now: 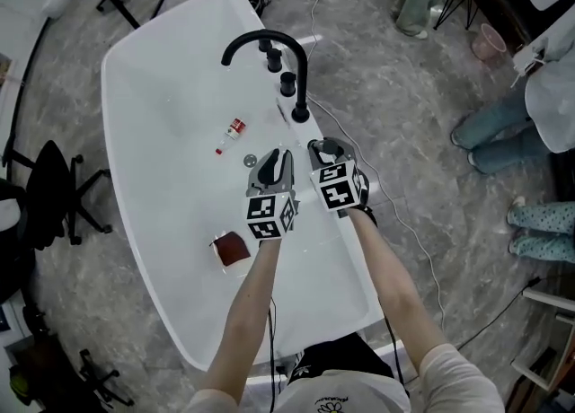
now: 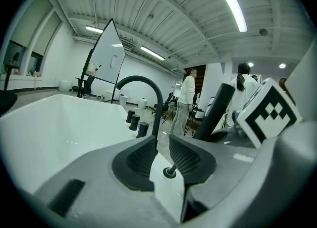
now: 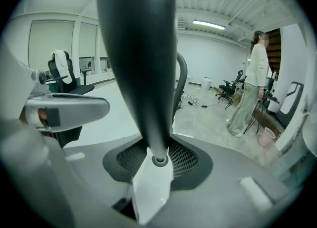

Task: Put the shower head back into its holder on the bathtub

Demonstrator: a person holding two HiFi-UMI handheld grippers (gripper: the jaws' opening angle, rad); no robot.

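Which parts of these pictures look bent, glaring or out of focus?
Head view: sharp and evenly lit; the white bathtub shows no harsh glare. Left gripper view: strong fisheye with black corners; the ceiling lamp glares. Right gripper view: the shower head, near the lens, looks soft; the room behind is sharper.

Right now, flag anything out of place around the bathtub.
A small red-and-white bottle lies loose on the bathtub floor, and a dark red object sits nearer the person. The shower head is clamped in the right tool, not stowed.
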